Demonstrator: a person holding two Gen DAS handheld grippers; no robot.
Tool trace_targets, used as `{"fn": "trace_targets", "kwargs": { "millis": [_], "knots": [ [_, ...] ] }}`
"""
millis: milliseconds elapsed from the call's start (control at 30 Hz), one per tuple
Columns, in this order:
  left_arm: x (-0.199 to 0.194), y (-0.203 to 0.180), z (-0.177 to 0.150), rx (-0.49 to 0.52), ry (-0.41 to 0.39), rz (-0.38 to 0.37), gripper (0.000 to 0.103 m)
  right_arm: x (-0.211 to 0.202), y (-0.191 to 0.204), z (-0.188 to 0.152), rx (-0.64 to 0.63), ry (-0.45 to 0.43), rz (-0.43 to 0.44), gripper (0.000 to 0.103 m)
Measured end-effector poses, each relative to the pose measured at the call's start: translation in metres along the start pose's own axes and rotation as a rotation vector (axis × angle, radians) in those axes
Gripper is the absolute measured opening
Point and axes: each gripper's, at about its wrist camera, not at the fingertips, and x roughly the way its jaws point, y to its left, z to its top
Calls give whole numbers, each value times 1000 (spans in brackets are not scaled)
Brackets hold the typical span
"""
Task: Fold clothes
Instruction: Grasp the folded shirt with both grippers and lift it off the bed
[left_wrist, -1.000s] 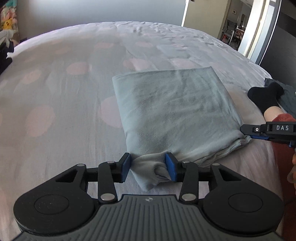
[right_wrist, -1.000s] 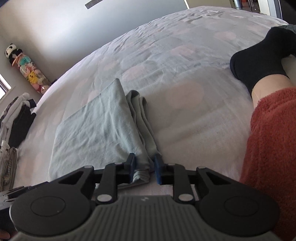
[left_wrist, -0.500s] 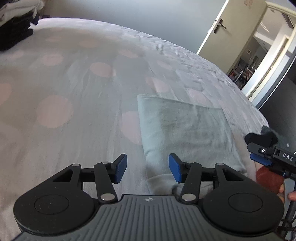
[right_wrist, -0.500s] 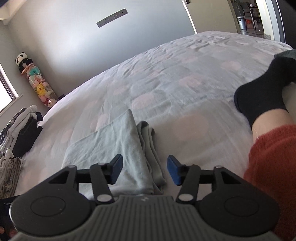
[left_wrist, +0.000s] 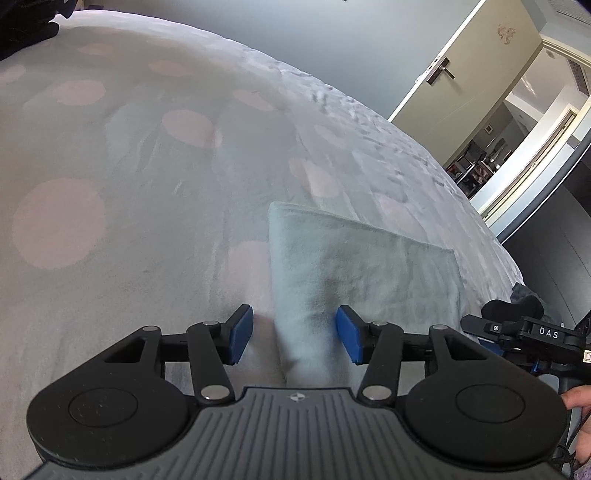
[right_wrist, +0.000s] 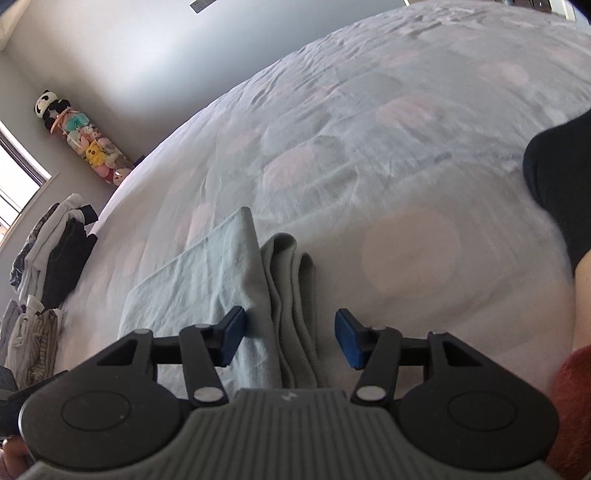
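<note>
Both grippers, left gripper (left_wrist: 293, 338) and right gripper (right_wrist: 290, 339), have jaws wide open, holding nothing. We see the pale green folded garment (left_wrist: 364, 269) lying flat on the bed (left_wrist: 147, 177), ribbed hem (right_wrist: 295, 295) sticking out one side. Risk: snagging that loose hem drags the fold open.

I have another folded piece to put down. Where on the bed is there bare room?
Bare bedspread lies left of the folded garment, and between its ribbed edge and the black sock. The clothes pile crowds the far left edge.
</note>
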Motion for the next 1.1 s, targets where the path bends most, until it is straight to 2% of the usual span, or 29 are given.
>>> {"fn": "trace_targets", "kwargs": {
  "millis": [100,200,367,467,533,700,867,1100],
  "knots": [
    [3,0,-3,0,-14,-10,55,9,-6,-4,54,3,27,56],
    [4,1,-4,-32,-26,-17,50,14,-5,-5,74,4,47,49],
    [5,6,-4,-174,-30,-28,36,14,-12,-9,148,3,103,35],
    [6,10,-4,-259,-33,-34,24,10,-10,-11,161,-15,113,30],
    [4,15,-3,-318,-33,-52,20,5,-6,-13,154,-40,112,28],
    [-14,12,-1,-290,-57,-78,17,-17,5,-19,192,-97,148,25],
    [-48,22,2,-276,-88,-89,16,-36,31,-31,173,-87,152,24],
    [-113,54,3,-282,-162,-79,16,-43,82,-56,174,-55,210,24]
  ]
}}
